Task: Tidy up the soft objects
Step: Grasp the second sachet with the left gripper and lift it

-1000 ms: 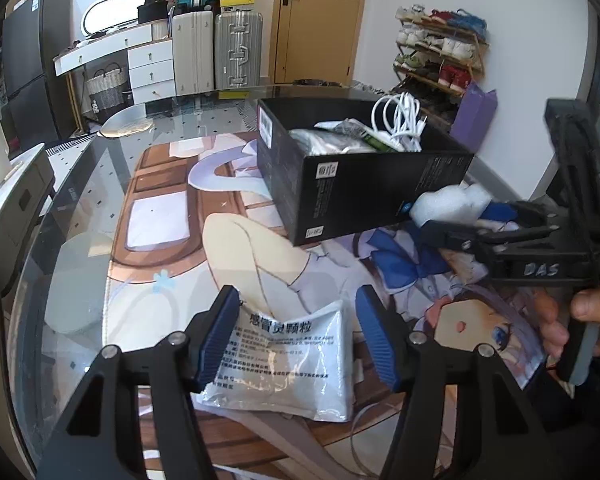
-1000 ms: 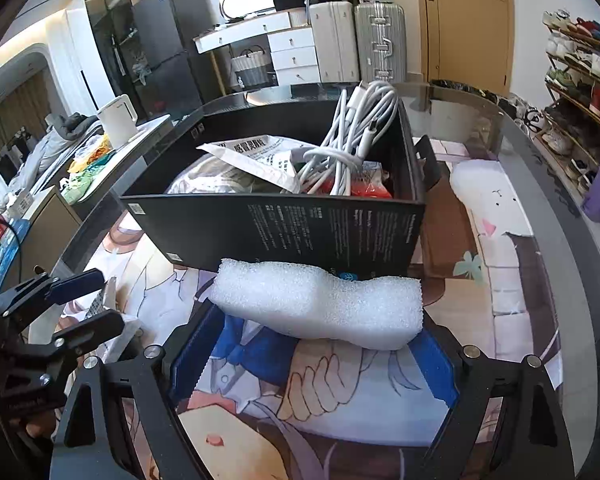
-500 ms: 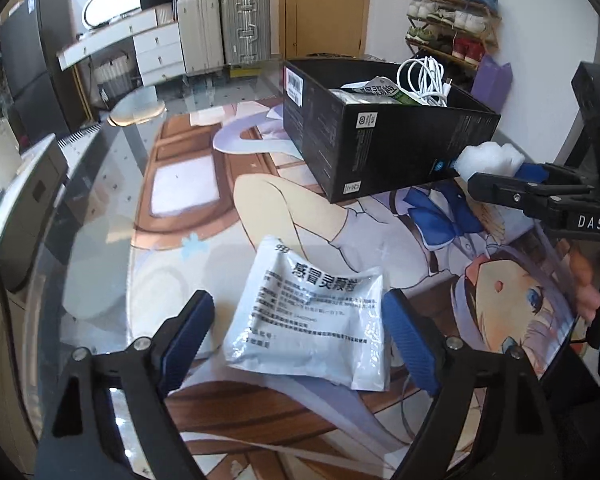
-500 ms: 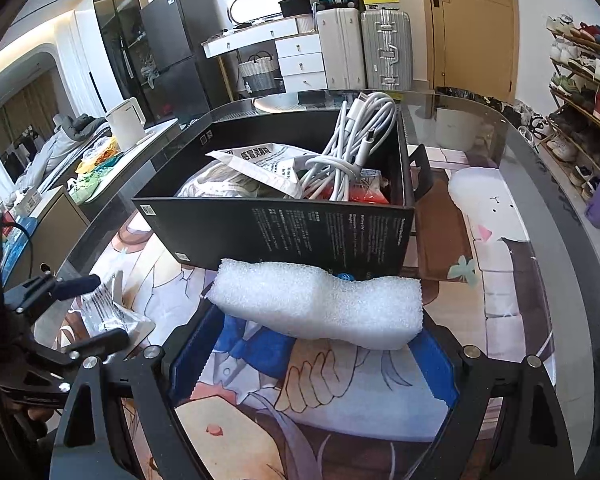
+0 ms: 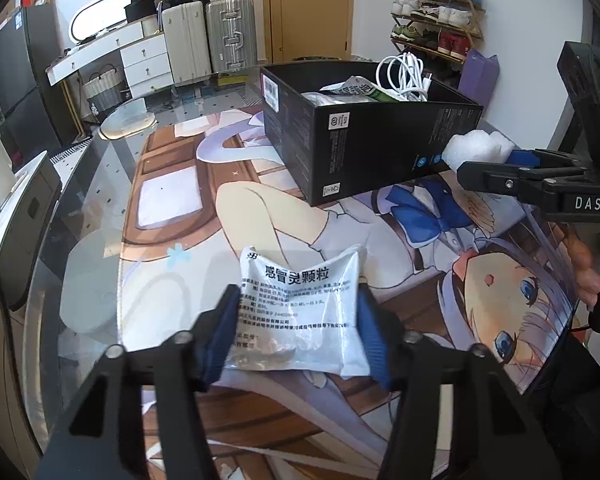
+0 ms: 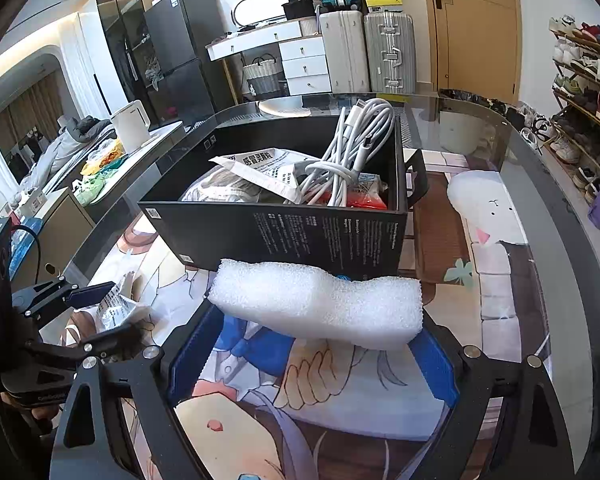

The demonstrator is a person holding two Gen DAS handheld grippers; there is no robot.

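Observation:
A silver medicine pouch (image 5: 300, 304) with printed text sits between the blue pads of my left gripper (image 5: 297, 300). Its jaws are closing and both pads press on the pouch's sides, buckling it. From the right wrist view the same pouch (image 6: 116, 308) shows at the far left in the left gripper (image 6: 100, 314). My right gripper (image 6: 316, 328) is shut on a white foam piece (image 6: 320, 304), held just in front of the black box (image 6: 284, 236). The box holds a white cable (image 6: 360, 140), another pouch (image 6: 260, 164) and other soft items.
The black box (image 5: 360, 148) stands on a printed mat (image 5: 260, 216) covering a glass table (image 5: 80, 208). The right gripper (image 5: 516, 164) with its foam (image 5: 478, 146) is beside the box's near corner. Suitcases (image 5: 228, 32), a shoe rack (image 5: 436, 20) and a kettle (image 6: 132, 124) stand beyond the table.
The left gripper's jaws opened wide around the pouch, then closed in until the pads pinch it. The right gripper has kept still with the foam.

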